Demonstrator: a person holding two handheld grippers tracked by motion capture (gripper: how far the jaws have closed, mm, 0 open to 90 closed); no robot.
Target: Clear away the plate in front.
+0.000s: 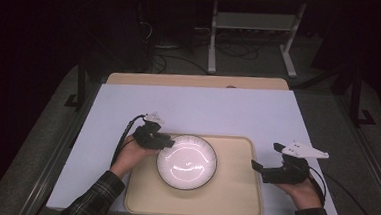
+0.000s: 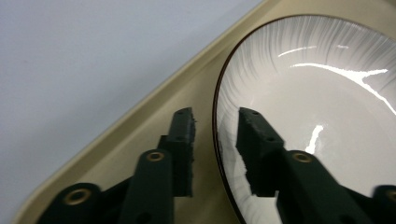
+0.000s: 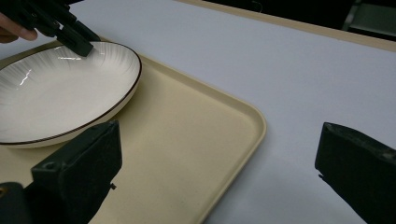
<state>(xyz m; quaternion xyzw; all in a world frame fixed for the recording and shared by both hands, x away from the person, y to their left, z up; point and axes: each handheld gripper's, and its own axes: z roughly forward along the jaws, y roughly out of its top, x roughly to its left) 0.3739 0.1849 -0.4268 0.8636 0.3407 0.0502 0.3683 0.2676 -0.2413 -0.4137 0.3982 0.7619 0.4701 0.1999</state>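
On the pale table, centre frame, a plate sits on the tray. The left gripper straddles its rim, released; the right gripper gapes empty. Lifting carelessly could snag the rim and tip the plate.

A lab-like recording room is suggested: a table covered with a plain white sheet is set in a darkened space, loose cables are strewn on the carpeted floor, and a metal equipment stand is placed beyond the far edge.
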